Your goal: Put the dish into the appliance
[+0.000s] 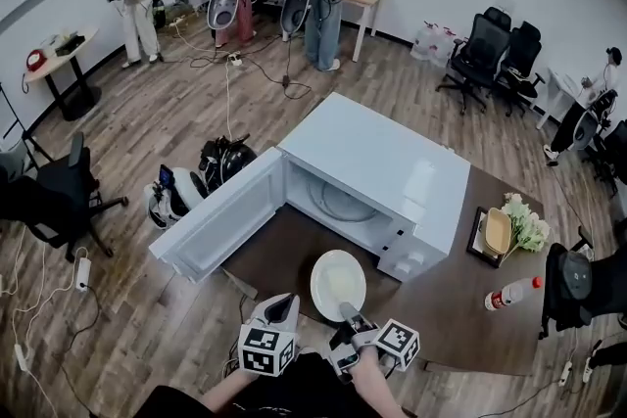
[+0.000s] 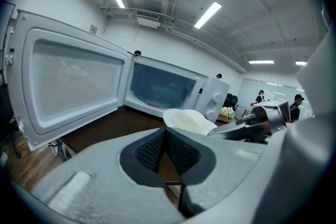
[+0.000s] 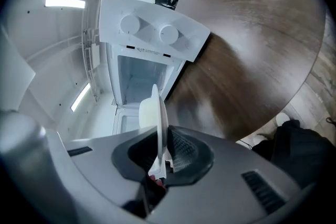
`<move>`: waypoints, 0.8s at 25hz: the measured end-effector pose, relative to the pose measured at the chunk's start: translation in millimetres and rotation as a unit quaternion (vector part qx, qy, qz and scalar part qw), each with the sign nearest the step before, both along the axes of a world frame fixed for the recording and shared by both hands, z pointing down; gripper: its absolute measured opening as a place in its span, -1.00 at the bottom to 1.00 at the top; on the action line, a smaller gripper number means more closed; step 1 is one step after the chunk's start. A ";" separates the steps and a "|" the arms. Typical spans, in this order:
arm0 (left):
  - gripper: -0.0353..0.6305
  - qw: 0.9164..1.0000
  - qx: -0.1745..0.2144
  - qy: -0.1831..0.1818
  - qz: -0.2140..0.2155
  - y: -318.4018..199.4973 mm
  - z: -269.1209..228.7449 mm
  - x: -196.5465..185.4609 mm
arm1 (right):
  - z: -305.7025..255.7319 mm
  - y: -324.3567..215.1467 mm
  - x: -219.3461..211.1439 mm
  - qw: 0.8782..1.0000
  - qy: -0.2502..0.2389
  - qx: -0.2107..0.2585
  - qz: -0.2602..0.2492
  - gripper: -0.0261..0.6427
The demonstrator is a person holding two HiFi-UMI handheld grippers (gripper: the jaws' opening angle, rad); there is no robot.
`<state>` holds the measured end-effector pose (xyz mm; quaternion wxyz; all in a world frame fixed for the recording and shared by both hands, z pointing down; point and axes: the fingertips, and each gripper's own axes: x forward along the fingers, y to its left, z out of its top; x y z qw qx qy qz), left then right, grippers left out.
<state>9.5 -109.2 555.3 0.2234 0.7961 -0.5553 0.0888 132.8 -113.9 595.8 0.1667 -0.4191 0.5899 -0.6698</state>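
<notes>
Plate (image 1: 338, 284): white, round and empty. You hold it by its near rim in your right gripper (image 1: 349, 312). The jaws are drawn narrow onto it, and the right gripper view shows the rim edge-on between the two pads. In the head view the plate lies roughly level, face up, above the brown worktop (image 1: 460, 308). It is just in front of the microwave oven (image 1: 392, 162) and not yet inside the cavity.

Microwave oven: white, standing on the worktop. Its door (image 1: 220, 215) is swung fully open to your left. The cavity is lit and the round turntable (image 1: 338, 203) can be seen on its floor. The two control knobs are on the panel to the right of the opening.

Left gripper (image 1: 285, 301): just to the left of the plate and apart from it. Its jaws are closed tip to tip with nothing between them.

Elsewhere on the worktop, well to your right, are a tray with flowers (image 1: 509, 230) and a bottle with a red cap (image 1: 511, 293) lying on its side. Several people stand at the far wall.
</notes>
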 end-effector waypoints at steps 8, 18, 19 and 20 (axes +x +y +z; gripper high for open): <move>-0.89 1.000 0.000 0.002 0.022 -49.0 -0.1 -15.6 | -2.3 -37.9 -13.9 1.000 0.000 -0.001 0.027 -0.79; -0.89 0.998 -0.001 0.004 0.066 -102.6 1.4 -30.1 | 2.8 -92.2 -36.4 0.998 0.004 -0.005 0.070 -0.79; -0.89 0.998 -0.002 0.004 0.068 -106.9 1.7 -31.9 | 2.3 -98.0 -39.2 0.997 0.004 -0.005 0.073 -0.79; -0.89 0.997 -0.003 0.003 0.071 -110.2 2.4 -33.7 | 2.0 -102.8 -41.9 0.997 0.002 -0.005 0.077 -0.79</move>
